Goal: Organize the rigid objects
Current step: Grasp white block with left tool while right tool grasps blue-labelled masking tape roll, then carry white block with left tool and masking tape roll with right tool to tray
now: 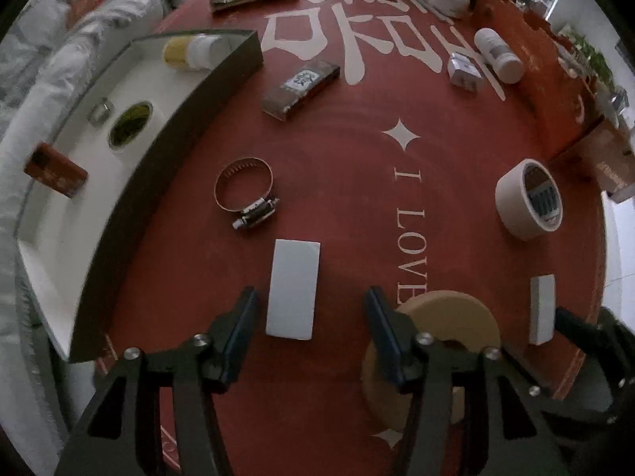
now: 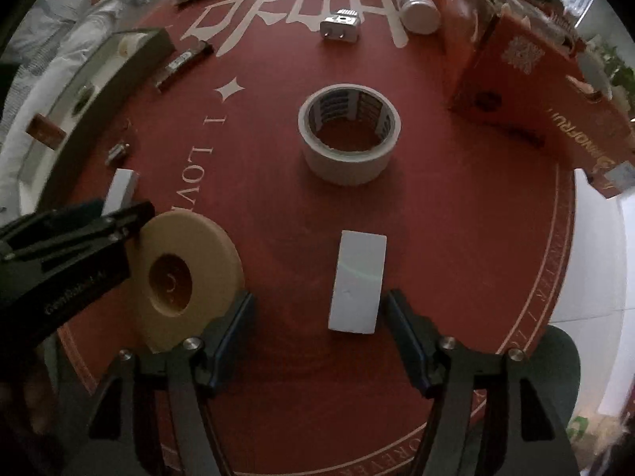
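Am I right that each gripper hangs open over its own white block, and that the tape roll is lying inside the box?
Not quite: the tape roll stands on the red mat, outside the box, as the right wrist view shows. The rest holds.

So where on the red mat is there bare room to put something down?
The widest bare patch lies between the hose clamp and the masking tape roll, around the star. More bare mat lies right of the tape, toward the orange box. It is crowded near the grippers: two white blocks flank the tan disc.
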